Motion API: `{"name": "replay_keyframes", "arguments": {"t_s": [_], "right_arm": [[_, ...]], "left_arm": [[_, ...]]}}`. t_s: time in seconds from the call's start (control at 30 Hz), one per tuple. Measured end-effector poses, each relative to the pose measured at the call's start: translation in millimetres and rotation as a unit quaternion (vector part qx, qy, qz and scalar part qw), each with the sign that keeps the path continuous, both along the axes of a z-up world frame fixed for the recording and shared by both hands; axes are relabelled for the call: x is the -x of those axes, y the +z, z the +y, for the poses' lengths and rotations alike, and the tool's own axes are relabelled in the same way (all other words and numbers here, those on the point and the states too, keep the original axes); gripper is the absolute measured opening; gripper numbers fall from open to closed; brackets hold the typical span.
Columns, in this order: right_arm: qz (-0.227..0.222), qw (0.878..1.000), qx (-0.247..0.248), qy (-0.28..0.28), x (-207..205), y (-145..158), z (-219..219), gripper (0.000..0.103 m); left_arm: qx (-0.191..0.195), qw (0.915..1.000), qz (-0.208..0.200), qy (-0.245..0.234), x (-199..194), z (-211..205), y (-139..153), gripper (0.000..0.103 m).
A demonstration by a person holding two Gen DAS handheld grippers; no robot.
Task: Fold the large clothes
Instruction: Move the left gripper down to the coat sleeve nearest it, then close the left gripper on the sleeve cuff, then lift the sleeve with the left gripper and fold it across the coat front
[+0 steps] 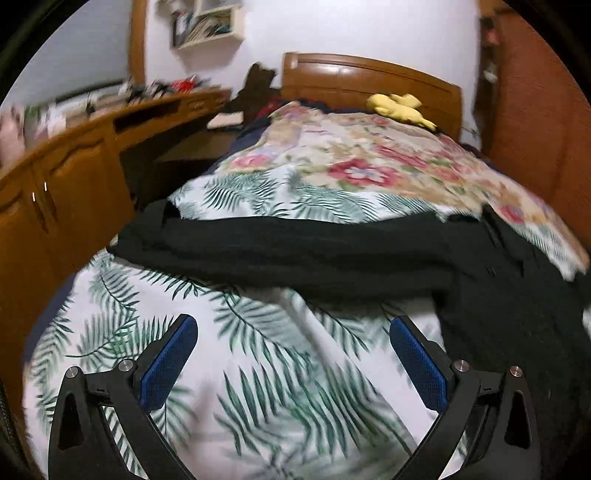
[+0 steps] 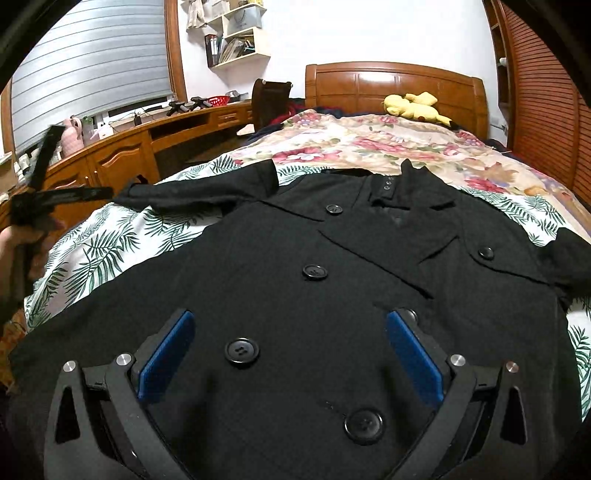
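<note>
Your left wrist view is motion-blurred: the desk (image 1: 110, 118) clutter and shelf (image 1: 207, 26) contents can't be made out. The coat (image 2: 295, 295) runs off the right wrist view's bottom edge, hem unseen; its right sleeve (image 2: 569, 262) is cut off too.

Dim indoor light; left wrist view motion-blurred, right wrist view sharp; fisheye bending, black corners

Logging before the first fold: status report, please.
Left tool open over the leaf-print sheet. Right tool open over the black coat, empty. Coat flat, unfolded, sleeve out. Nothing blocking.
</note>
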State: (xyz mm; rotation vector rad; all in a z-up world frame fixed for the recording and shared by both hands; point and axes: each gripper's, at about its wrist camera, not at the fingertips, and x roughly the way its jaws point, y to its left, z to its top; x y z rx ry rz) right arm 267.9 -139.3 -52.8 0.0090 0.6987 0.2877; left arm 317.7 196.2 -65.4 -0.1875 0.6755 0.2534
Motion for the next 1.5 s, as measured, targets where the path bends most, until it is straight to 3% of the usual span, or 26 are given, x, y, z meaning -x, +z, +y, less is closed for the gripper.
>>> {"name": "replay_keyframes", "arguments": {"t_s": [0.23,0.43,0.53,0.63,0.67,0.7,0.77,0.87,1.0,1.2,1.5], "right_arm": [[0.007,1.000,0.002,0.002,-3,-2,1,0.103],[0.009,1.000,-0.001,0.002,-3,-4,0,0.103],[0.010,1.000,-0.002,0.002,-4,-4,0,0.103],[0.012,1.000,-0.004,0.002,-4,-5,-1,0.103],[0.013,1.000,-0.005,0.002,-4,-5,-1,0.103],[0.013,1.000,-0.006,0.003,-4,-5,-1,0.103],[0.013,1.000,-0.006,0.003,-4,-5,-1,0.103],[0.013,1.000,-0.006,0.003,-4,-5,-1,0.103],[0.009,1.000,-0.010,0.000,-2,-4,-3,0.103],[0.005,1.000,-0.018,-0.005,5,5,-11,0.103],[-0.007,0.999,-0.029,-0.032,28,29,-55,0.103]], "left_arm": [[0.064,0.9967,0.023,0.045,-51,51,-29,0.097],[0.122,0.9889,0.039,0.075,-86,84,-56,0.083],[0.151,0.9839,0.045,0.084,-100,94,-68,0.072],[0.146,0.9840,0.051,0.088,-113,90,-67,0.055],[0.146,0.9842,0.054,0.086,-119,90,-68,0.040],[0.140,0.9848,0.057,0.086,-123,87,-68,0.022],[0.098,0.9900,0.064,0.079,-131,75,-63,0.005],[0.017,0.9952,0.061,0.075,-139,48,-43,0.004],[-0.029,0.9982,0.031,0.043,-145,8,-1,0.003],[-0.048,0.9988,0.004,-0.010,-146,-60,49,0.002],[-0.083,0.9922,-0.018,-0.091,-115,-150,85,0.002]]}}
